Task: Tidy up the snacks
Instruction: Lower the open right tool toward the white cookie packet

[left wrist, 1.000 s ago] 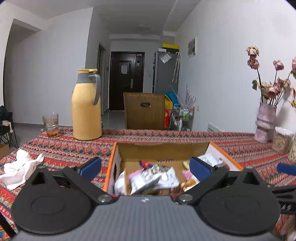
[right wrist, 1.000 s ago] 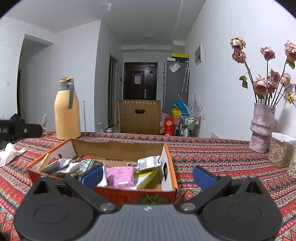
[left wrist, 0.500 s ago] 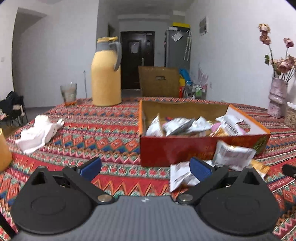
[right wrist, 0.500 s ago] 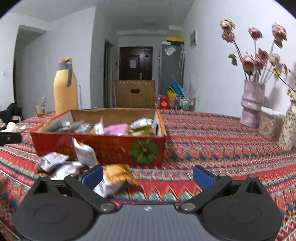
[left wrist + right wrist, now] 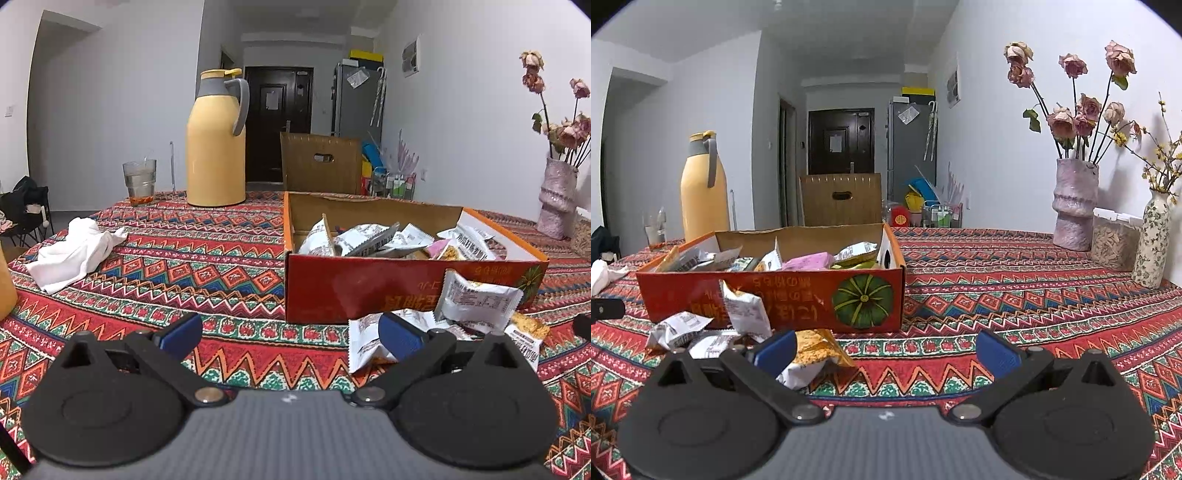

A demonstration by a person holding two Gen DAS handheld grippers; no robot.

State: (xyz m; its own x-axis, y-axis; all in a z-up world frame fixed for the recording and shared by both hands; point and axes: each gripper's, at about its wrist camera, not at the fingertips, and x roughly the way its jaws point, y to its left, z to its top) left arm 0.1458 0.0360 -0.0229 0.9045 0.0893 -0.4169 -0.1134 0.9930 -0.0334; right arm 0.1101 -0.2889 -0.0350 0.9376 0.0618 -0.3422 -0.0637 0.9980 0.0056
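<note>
Red box (image 5: 369, 291) sits open-topped on the desk (image 5: 207, 258), patterned cloth over it. Inside: a heap of snack packs (image 5: 373, 238), mostly white and silver, one pink pack (image 5: 809, 260) and something green beside it near the box's right end in the right wrist view. Pumpkin picture on the box front at that end. More packs lie loose on the desk just in front of the box: a white pack (image 5: 476, 301) leaning upright against the front wall, a crumpled white one (image 5: 681, 326) flat next to it, and an orange pack (image 5: 816, 350) nearest the right gripper (image 5: 884, 349). Left gripper (image 5: 290, 336) is open, nothing between the fingers, its right finger in front of a loose white pack; touching or not, cannot tell. Right gripper also open and empty, its left finger overlapping the orange pack in view. Yellow thermos (image 5: 216, 142) stands upright behind the box, with a glass (image 5: 139, 181) of liquid beside it. White cloth (image 5: 74, 253) lies crumpled on the desk to the left. Pink vase (image 5: 1075, 205) holds dried roses, a clear jar (image 5: 1115, 240) of seeds next to it, then a floral vase (image 5: 1152, 240) with yellow sprigs.
</note>
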